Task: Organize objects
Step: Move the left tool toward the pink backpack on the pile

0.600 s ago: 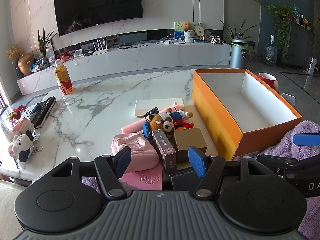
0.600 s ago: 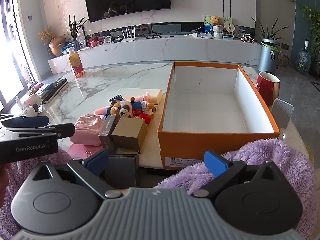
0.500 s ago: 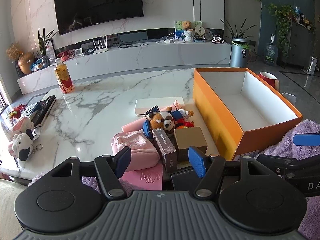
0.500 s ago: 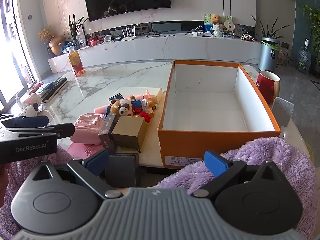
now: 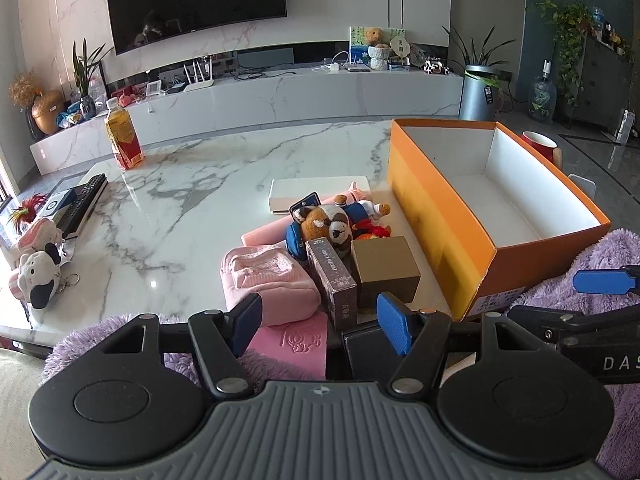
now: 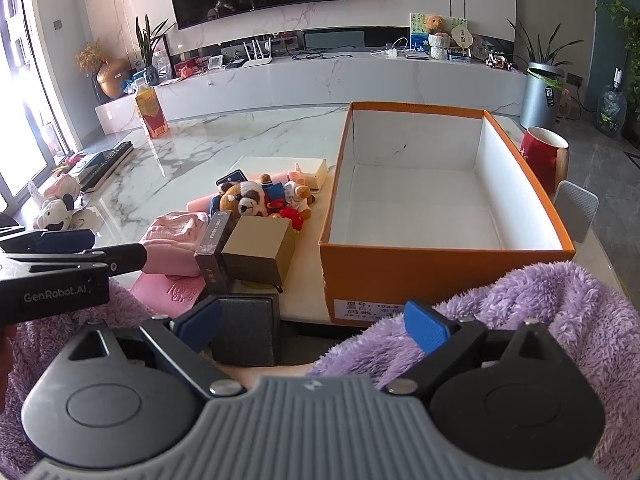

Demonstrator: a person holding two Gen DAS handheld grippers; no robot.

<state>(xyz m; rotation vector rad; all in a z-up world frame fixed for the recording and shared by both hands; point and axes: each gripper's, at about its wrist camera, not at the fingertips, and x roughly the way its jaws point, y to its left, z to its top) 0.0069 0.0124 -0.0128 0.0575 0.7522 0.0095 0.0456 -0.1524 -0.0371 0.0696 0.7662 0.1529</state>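
An empty orange box [image 5: 440, 216] [image 6: 380, 272] stands on the marble table [image 5: 192, 200]. Left of it lies a pile: a pink pouch [image 5: 268, 280] [image 6: 176, 232], a dark carton [image 5: 332, 276] [image 6: 214, 244], a tan box [image 5: 384, 268] [image 6: 260, 248], a plush raccoon [image 5: 324, 224] [image 6: 244, 200], a white flat box [image 5: 316, 192], a pink card [image 5: 292, 344] and a black case [image 6: 246, 328] at the near edge. My left gripper [image 5: 320, 322] is open, just short of the pile. My right gripper [image 6: 316, 322] is open, before the box's near wall.
A drink bottle [image 5: 123, 136], a remote [image 5: 84, 204] and small plush toys [image 5: 38, 276] lie at the table's left. A red mug [image 6: 542, 160] stands right of the box. Purple fleece sleeves [image 6: 520, 312] cover the near edge. A TV console runs along the back.
Both grippers have crept slightly forward toward the table; both stay open and nothing on the table has moved.
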